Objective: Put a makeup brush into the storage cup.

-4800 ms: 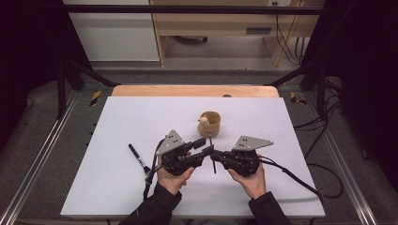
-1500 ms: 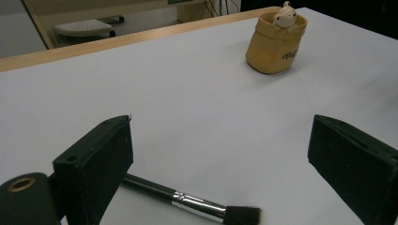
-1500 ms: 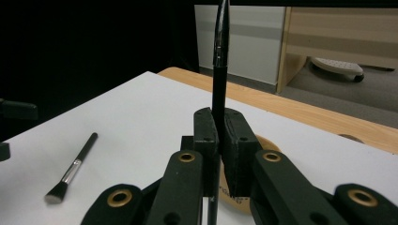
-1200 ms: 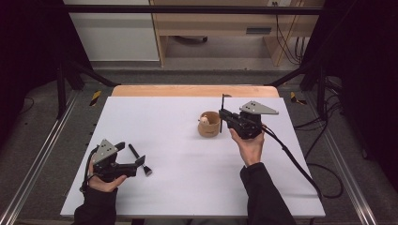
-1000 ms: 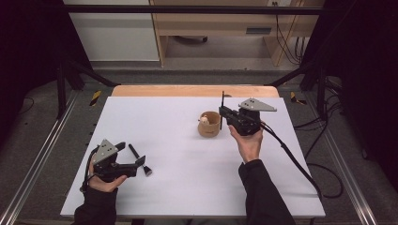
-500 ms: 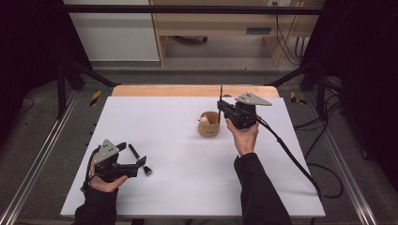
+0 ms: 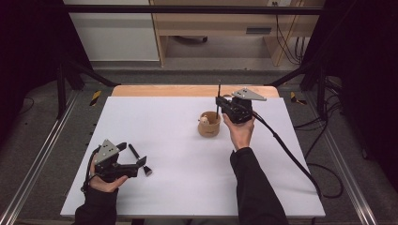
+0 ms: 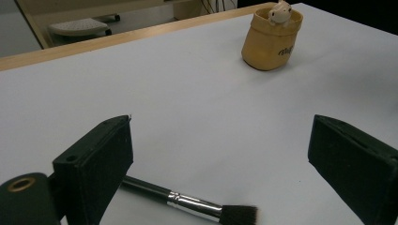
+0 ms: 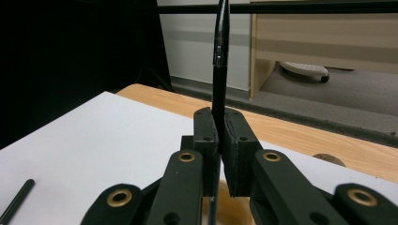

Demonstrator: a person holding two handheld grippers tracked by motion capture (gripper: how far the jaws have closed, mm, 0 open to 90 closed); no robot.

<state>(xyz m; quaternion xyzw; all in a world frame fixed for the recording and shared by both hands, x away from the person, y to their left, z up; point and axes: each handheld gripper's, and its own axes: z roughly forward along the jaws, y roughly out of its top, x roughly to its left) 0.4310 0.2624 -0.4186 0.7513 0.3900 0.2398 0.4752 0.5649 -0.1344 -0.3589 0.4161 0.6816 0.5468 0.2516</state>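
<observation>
White desk (image 7: 187, 187), two brushes, one tan pot.

Nearest, the left hand-held gripper (image 7: 136, 165) sits released on the desk, jaws wide around a black brush (image 8: 187, 202) that has stayed put. Farther back, the right hand-held gripper (image 7: 219, 104), clenched on a slim upright brush (image 9: 219, 70), has crept from beside the pot (image 7: 209, 124) to right over it; dropping the brush in looks next.

Cup (image 7: 209, 124) sits on the table (image 7: 178, 117), right of centre toward the far edge. Right gripper (image 7: 219, 104) holds a pen (image 7: 218, 96) upright just above and right of it. Brush (image 7: 140, 160) lies near-left, between the spread jaws of the left gripper (image 7: 133, 159).
</observation>
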